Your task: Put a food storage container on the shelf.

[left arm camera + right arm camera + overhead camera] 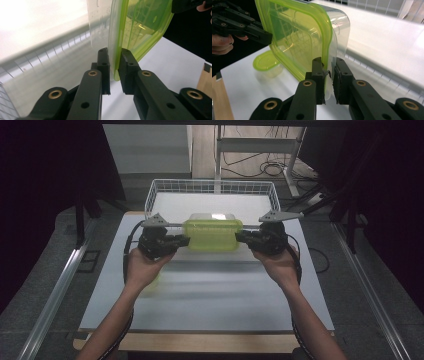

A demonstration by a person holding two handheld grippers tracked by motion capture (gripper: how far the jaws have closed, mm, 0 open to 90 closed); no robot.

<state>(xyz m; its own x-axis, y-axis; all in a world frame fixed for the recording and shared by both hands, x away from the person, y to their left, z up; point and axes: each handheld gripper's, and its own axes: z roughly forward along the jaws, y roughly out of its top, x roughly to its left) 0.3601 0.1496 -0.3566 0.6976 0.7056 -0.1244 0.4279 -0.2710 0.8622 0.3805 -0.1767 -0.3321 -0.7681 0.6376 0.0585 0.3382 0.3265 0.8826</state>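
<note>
A clear plastic container with a lime-green lid (212,234) hangs in the air between my two grippers, just in front of the wire basket. My left gripper (186,240) is shut on the container's left end. In the left gripper view, that gripper (114,53) pinches the green rim of the lid (140,27) and the clear wall beside it. My right gripper (239,236) is shut on the opposite end. In the right gripper view, its jaws (329,62) clamp the lid's rim, and the container (297,37) stands on edge before the camera.
A white wire basket (150,200) stands at the far edge of the white table (215,305). A small tub with a green lid (265,63) sits on the table below the held container, near my left wrist (152,282). Wooden board edges border the table.
</note>
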